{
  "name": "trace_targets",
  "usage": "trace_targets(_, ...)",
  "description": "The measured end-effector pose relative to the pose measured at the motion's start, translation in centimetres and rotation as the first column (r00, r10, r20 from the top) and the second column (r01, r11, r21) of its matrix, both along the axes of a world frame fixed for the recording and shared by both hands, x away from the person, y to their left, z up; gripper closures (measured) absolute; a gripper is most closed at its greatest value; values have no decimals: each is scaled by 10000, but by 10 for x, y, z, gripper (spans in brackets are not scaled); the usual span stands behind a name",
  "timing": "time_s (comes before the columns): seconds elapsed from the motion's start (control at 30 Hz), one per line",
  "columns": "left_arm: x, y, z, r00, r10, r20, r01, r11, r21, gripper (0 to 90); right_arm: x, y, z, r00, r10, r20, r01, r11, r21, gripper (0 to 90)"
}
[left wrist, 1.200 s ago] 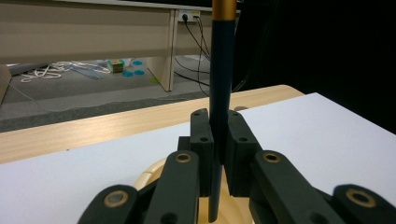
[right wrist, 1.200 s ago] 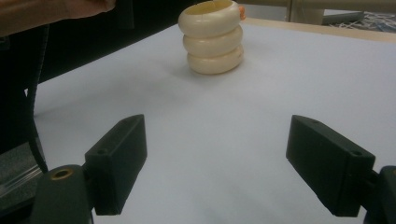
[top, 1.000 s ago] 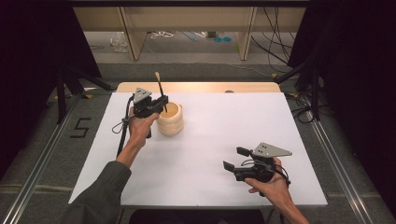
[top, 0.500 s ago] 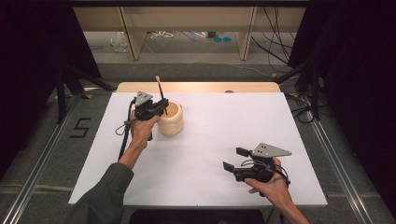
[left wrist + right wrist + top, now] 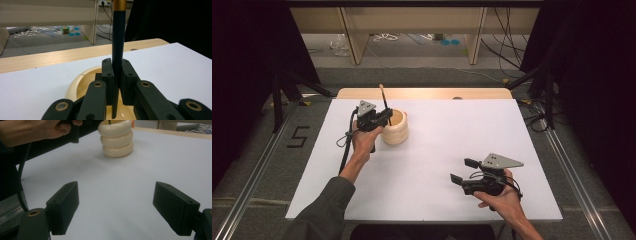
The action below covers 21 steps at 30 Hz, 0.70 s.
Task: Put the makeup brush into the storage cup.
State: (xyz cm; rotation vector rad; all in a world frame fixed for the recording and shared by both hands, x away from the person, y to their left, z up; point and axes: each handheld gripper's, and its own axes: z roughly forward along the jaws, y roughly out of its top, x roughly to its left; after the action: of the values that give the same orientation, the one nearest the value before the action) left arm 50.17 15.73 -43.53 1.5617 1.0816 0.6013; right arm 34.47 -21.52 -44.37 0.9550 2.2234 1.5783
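A cream ribbed holder stands on the white table sheet at the back left. My left gripper is right above its mouth, shut on a dark pencil-like stick with a gold band, held upright. In the left gripper view the stick is pinched between the pads at my left gripper, its lower end over the holder's hollow. My right gripper rests near the front right, open with nothing between its jaws. The right gripper view has my right gripper aimed at the holder.
A wooden table edge runs behind the white sheet. Beyond it is floor with cables and shelf legs. Dark curtains and stands flank both sides. A cable trails from the left gripper down along the person's forearm.
The left gripper and the stick sit a little lower over the holder than a second ago. The right gripper has not moved.
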Motion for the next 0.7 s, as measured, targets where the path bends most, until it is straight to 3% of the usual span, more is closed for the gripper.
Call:
trace_targets(0.07, 0, 0, -2, 10000, -30, -44, 30, 10000, 10, 834, -2, 0, 1, 9993, 3, -373, -8, 9999, -119, 217)
trace_targets(0.2, -1, 1, -4, 10000, -33, -70, 33, 10000, 29, 834, 0, 1, -1, 9999, 62, -100, -62, 10000, -58, 218)
trace_targets(0.27, -2, 2, -5, 10000, 10, -95, -10, 10000, 18, 834, 0, 1, -1, 9999, 93, -111, -94, 9999, -84, 218)
trace_targets(0.3, -2, 2, -5, 9999, 22, -105, -22, 10000, 35, 834, -1, 2, -1, 9992, 143, -365, -144, 9999, -23, 218)
trace_targets(0.5, -1, 3, -6, 9999, -29, -134, 31, 9999, 162, 832, -1, 1, 0, 9997, 60, -244, -68, 9995, -319, 218)
trace_targets(0.53, -1, 3, -6, 9999, -25, -140, 27, 9998, 179, 832, 0, 2, -2, 9998, 160, -154, -161, 9998, -65, 218)
trace_targets(0.7, -1, 3, -7, 9998, -34, -200, 37, 9999, 167, 830, 0, 2, -1, 9994, 191, -275, -194, 9998, -98, 219)
